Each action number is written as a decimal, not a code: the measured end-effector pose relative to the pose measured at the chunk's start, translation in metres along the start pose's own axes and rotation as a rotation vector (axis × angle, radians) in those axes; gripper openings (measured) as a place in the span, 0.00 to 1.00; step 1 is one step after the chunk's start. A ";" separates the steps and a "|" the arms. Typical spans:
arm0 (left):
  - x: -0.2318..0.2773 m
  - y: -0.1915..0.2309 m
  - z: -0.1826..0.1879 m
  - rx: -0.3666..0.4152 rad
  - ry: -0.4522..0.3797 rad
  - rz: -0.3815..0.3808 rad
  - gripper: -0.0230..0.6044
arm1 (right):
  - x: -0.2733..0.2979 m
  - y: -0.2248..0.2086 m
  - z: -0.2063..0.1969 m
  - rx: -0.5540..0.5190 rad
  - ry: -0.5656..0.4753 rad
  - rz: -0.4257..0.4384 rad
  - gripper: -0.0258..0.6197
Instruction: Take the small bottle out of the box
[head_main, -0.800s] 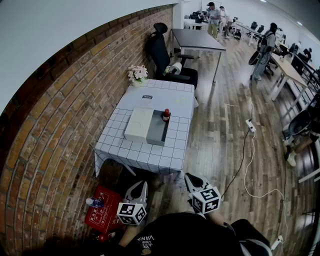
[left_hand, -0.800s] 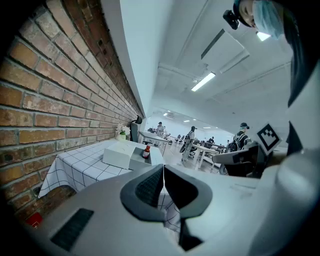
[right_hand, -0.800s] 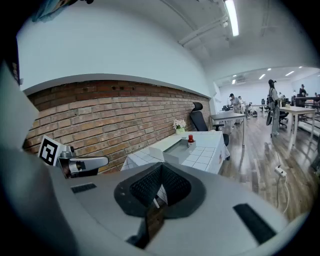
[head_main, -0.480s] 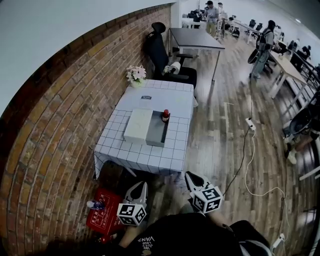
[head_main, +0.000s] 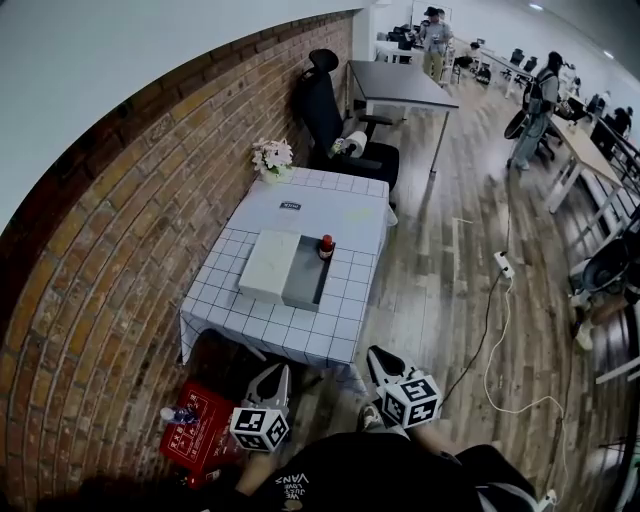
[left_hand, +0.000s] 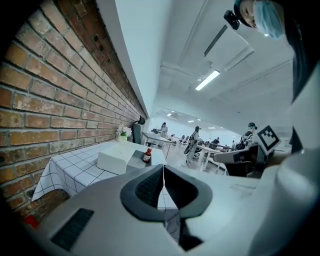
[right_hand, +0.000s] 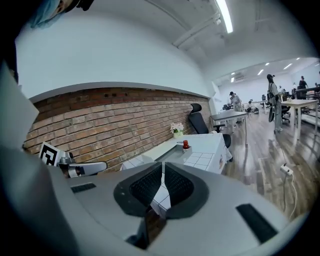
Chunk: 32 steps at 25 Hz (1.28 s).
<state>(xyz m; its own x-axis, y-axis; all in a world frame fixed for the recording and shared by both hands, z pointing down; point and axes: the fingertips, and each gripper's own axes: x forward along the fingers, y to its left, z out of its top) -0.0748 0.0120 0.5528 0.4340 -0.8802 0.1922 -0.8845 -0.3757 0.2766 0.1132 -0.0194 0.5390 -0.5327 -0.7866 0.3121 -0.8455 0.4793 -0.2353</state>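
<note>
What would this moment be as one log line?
phase: standing off from table | left hand-held gripper: shut, empty | right hand-held gripper: shut, empty | small bottle: upright in open box

**Colours around the checked table**

White tablecloth (head_main: 300, 340) crossed by a thin dark grid. White lid (head_main: 268, 265) beside a grey box (head_main: 303, 283). Dark small bottle (head_main: 326, 246) with red cap. Red-brown brick wall (head_main: 120, 250), brown plank floor (head_main: 450, 290), red crate (head_main: 200, 435).
</note>
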 end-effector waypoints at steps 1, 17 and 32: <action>0.005 -0.002 0.002 0.000 -0.005 0.009 0.06 | 0.002 -0.005 0.002 -0.003 0.004 0.008 0.04; 0.069 -0.036 -0.001 -0.051 -0.055 0.159 0.06 | 0.033 -0.083 0.018 -0.062 0.084 0.147 0.04; 0.082 -0.030 -0.009 -0.079 -0.055 0.245 0.06 | 0.065 -0.097 0.013 -0.067 0.138 0.219 0.04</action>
<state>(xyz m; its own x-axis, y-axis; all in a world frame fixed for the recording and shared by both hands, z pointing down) -0.0113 -0.0462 0.5690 0.1969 -0.9572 0.2119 -0.9449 -0.1276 0.3013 0.1613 -0.1224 0.5707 -0.6994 -0.6026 0.3843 -0.7073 0.6608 -0.2512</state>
